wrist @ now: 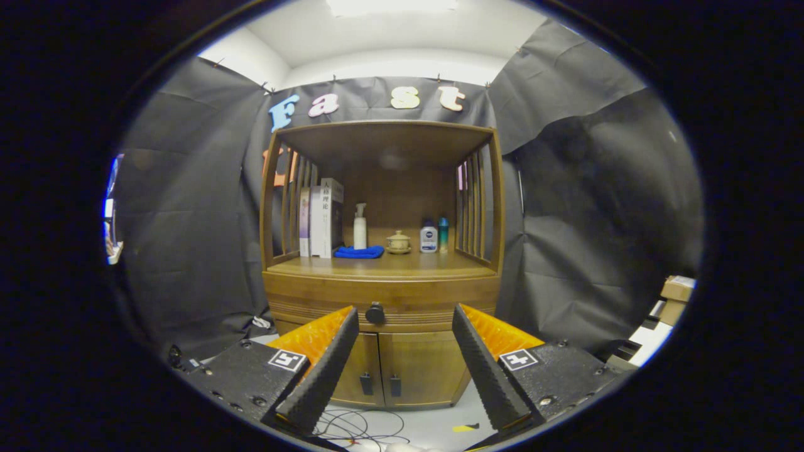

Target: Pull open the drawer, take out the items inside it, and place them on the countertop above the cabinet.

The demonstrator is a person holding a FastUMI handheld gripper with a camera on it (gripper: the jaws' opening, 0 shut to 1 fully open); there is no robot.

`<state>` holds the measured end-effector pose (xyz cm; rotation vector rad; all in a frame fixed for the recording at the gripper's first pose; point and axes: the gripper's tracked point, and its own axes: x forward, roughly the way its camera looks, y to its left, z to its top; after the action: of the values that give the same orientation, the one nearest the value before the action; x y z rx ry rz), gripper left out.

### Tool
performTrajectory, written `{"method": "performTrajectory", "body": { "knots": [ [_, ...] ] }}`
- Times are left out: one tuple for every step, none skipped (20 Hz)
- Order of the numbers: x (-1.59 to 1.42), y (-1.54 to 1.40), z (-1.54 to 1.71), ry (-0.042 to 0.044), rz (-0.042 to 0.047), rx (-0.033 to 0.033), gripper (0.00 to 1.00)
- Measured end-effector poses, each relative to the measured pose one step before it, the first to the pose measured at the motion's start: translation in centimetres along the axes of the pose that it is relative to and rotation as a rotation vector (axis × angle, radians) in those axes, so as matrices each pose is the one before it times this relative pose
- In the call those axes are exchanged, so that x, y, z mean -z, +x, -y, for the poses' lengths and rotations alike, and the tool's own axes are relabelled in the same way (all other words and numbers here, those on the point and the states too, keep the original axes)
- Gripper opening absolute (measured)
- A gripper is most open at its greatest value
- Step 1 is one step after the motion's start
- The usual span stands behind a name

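Gripper view looks straight at a wooden cabinet (383, 276) standing against the black cloth wall. The gripper (405, 317) hangs in front of it with its 2 ribbed black fingers (323, 370) spread wide apart, nothing between them. The drawer (383, 301) sits shut just under the countertop (377, 265), and its dark round knob (375, 313) lies beyond the fingertips, nearer the left finger than the right. Below the drawer are 2 closed doors (402, 367) with small dark handles. On the countertop stand books (320, 216) at the left, a white pump bottle (360, 227), a folded blue cloth (358, 252), a small lidded cup (398, 242), a white bottle with a blue label (428, 237) and a teal bottle (443, 233). Loose cables (358, 427) lie on the pale floor below the fingers.
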<state>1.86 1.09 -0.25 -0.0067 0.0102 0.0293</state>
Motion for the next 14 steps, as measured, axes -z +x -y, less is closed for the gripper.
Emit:
{"method": "performTrajectory", "body": {
  "knots": [
    [-0.181, 0.632, -0.304, -0.00467, 0.00337, -0.00755, 0.97],
    [0.001, 0.81, -0.278, -0.00216, -0.00042, -0.00446, 0.97],
    [-0.021, 1.134, -0.408, 0.00298, -0.00066, -0.00624, 0.97],
    [0.176, 1.282, -0.439, 0.00717, -0.00358, -0.00659, 0.97],
    [0.412, 1.446, -0.431, 0.00731, -0.01294, -0.00689, 0.97],
    [0.446, 1.267, -0.328, 0.00374, -0.00611, -0.00826, 0.97],
    [0.406, 1.404, -0.329, 0.00086, -0.01314, -0.00424, 0.97],
    [0.464, 1.394, -0.422, -0.00168, -0.00617, -0.01388, 0.97],
    [0.393, 1.589, -0.481, -0.00354, -0.00423, -0.01122, 0.97],
    [0.543, 1.358, -0.042, -0.00268, -0.00868, -0.00045, 0.97],
    [0.499, 1.484, -0.253, -0.00489, -0.00454, -0.00348, 0.97],
    [0.572, 1.429, -0.174, -0.00899, -0.01083, 0.00213, 0.97],
    [0.455, 1.413, 0.0, -0.00892, -0.0049, 0.00604, 0.97],
    [0.685, 1.178, -0.131, -0.00557, -0.0074, 0.00268, 0.97]
  ]
}}
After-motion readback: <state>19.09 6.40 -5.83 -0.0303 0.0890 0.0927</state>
